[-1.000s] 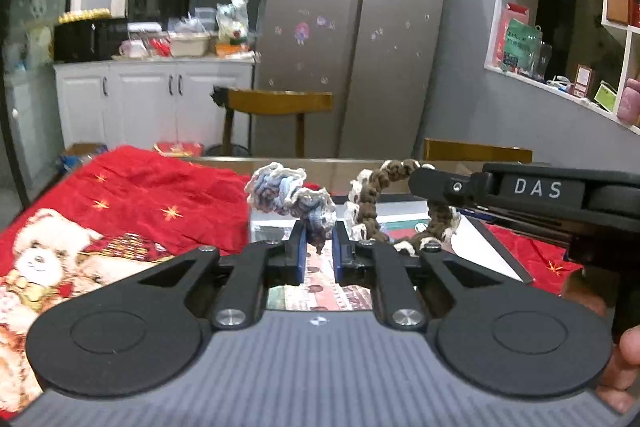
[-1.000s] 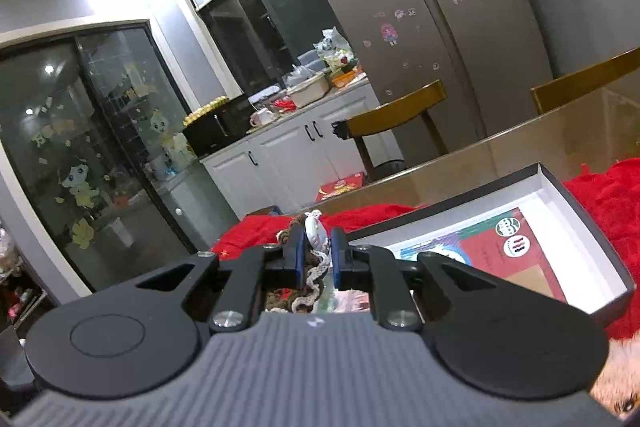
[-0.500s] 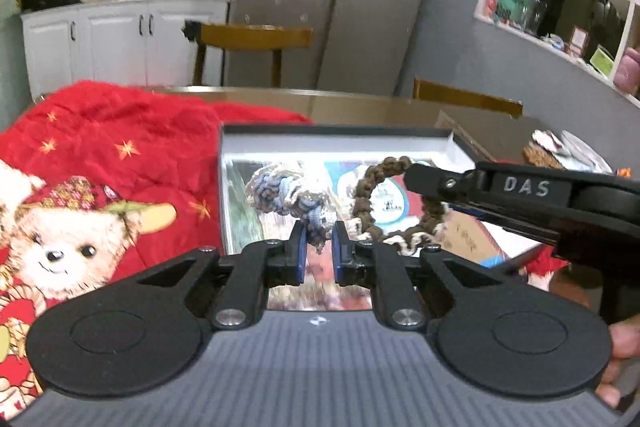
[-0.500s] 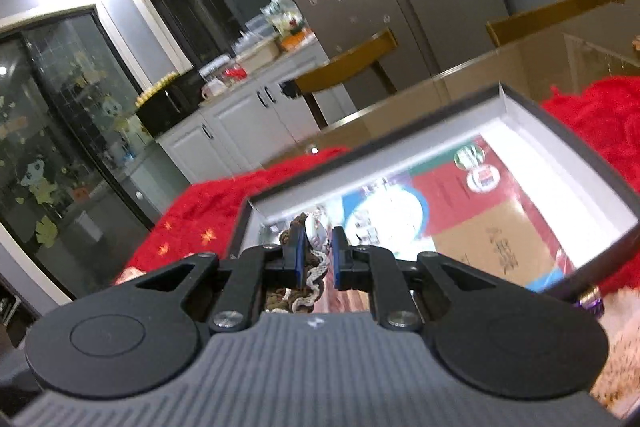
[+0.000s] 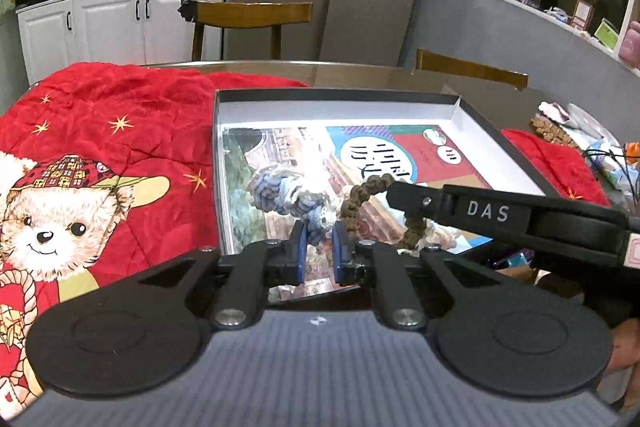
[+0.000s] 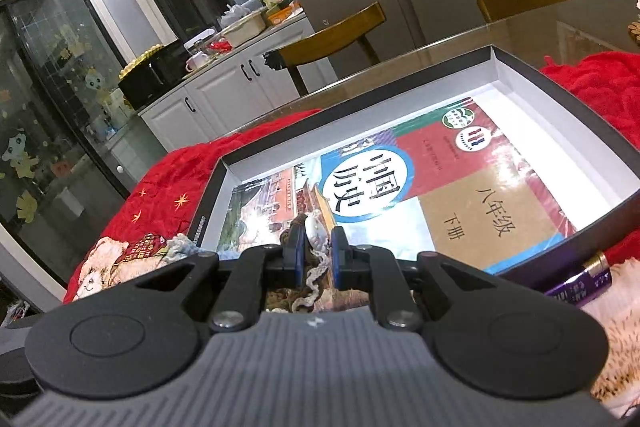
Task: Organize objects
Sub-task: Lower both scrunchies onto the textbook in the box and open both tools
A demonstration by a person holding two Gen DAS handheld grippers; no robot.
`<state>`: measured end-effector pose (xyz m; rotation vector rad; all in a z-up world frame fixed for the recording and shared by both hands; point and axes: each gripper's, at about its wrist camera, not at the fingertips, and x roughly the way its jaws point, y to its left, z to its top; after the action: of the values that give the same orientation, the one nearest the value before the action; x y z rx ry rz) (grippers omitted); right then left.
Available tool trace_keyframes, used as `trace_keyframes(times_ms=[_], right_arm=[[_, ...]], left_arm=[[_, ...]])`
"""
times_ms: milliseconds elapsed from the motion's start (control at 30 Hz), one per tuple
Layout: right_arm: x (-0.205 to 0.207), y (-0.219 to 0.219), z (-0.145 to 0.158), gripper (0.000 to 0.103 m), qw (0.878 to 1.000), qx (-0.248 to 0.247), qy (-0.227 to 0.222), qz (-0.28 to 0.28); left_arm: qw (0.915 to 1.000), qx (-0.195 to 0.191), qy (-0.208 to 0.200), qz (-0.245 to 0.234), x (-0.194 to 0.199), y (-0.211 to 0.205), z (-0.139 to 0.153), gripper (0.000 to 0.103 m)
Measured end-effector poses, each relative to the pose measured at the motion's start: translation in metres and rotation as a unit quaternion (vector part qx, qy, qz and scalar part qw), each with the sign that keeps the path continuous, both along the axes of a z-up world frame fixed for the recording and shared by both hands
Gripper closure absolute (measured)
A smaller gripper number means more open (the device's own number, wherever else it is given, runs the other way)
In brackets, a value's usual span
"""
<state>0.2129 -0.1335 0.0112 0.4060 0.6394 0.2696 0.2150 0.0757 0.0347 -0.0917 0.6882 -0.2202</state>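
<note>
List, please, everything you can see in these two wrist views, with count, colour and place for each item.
Blue crocheted piece: one, blue-grey, over box, in left gripper.
Brown crocheted piece: one, brown-cream, over box, in right gripper.
Box: one, black outside, white inside, on blanket.
Book: one, multicoloured, lying in box.
Blanket: one, red with bear print, on table.
Battery: one, purple, beside box's near wall.
Chairs: two, wooden, behind table.
Left gripper: black, shut.
Right gripper: black, shut.
</note>
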Motion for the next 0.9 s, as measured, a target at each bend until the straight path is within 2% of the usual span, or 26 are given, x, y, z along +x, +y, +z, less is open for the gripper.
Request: trace_keyframes(times_ms=[467,633,900], right_arm=[[-0.0008,-0.0007,0.0004,0.087,1.000,-0.006,-0.003,0.003],[-0.0006,-0.0001,0.0017,0.086,1.000,-0.007,-0.001,0.006],[-0.0011,-0.0002,0.0022,0.079,1.000,-0.004,-0.004,0.010]], left_arm=[[0.9994,-0.023,0.025,0.001,0.0045,0.0052,-0.0030,0.088],[0.9995,-0.013,0.027,0.004,0.0051,0.0029,-0.0031,0.087],[0.9991,-0.014,0.038,0.013,0.0075,0.0052,-0.0029,0.085]])
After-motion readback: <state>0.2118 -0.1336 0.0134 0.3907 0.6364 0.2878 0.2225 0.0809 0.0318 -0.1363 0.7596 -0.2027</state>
